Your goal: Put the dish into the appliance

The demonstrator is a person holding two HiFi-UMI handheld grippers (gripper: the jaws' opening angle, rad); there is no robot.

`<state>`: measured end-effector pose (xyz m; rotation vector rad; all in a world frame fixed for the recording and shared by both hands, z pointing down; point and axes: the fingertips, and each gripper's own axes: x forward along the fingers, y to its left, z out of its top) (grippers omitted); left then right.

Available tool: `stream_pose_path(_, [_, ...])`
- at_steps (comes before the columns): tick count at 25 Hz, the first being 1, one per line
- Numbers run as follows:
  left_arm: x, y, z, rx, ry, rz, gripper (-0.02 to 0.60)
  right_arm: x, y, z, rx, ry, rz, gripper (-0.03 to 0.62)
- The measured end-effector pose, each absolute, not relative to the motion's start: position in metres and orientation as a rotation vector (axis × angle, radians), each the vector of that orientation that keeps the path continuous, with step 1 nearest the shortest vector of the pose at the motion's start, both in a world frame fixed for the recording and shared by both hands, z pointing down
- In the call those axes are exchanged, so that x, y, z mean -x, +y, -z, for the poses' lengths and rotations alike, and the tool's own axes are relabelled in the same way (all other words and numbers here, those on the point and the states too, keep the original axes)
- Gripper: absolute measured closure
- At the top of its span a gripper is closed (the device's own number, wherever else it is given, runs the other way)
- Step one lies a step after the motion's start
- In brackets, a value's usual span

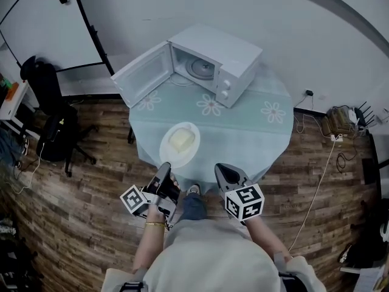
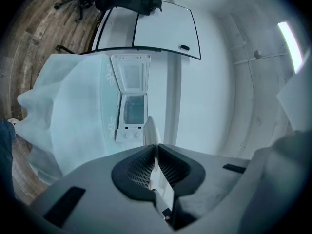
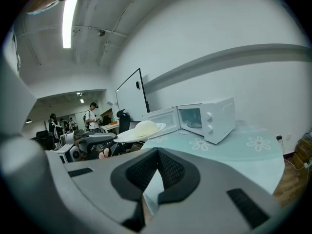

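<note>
A white plate [image 1: 180, 143] with a pale yellow mound of food is held over the near part of the round table [image 1: 243, 132]. My left gripper [image 1: 167, 168] is shut on the plate's near rim, which shows edge-on between the pads [image 2: 151, 130]. The white microwave [image 1: 222, 59] stands at the back of the table, its door [image 1: 143, 75] swung open to the left and a glass turntable [image 1: 200, 69] inside. My right gripper [image 1: 220, 169] hovers at the table's front edge, shut and holding nothing. From the right gripper view the plate [image 3: 141, 129] is raised, left of the microwave [image 3: 204, 118].
The table wears a pale green cloth with flower prints [image 1: 211, 105]. A black office chair [image 1: 55, 126] and a whiteboard [image 1: 42, 23] stand to the left. Cables and a bag [image 1: 337, 123] lie on the wood floor at right. People [image 3: 92, 116] stand far off.
</note>
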<state>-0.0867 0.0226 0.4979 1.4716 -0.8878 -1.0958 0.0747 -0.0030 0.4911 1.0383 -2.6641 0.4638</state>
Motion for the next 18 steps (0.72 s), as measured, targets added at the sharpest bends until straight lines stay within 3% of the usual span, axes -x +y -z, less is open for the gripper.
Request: stream_pose_path(18, [0.136,-0.123,-0.506,-1.453,-0.866,1.042,0.551,-0.017,-0.140,-0.482,-1.061,-2.640,-0.454,0.589])
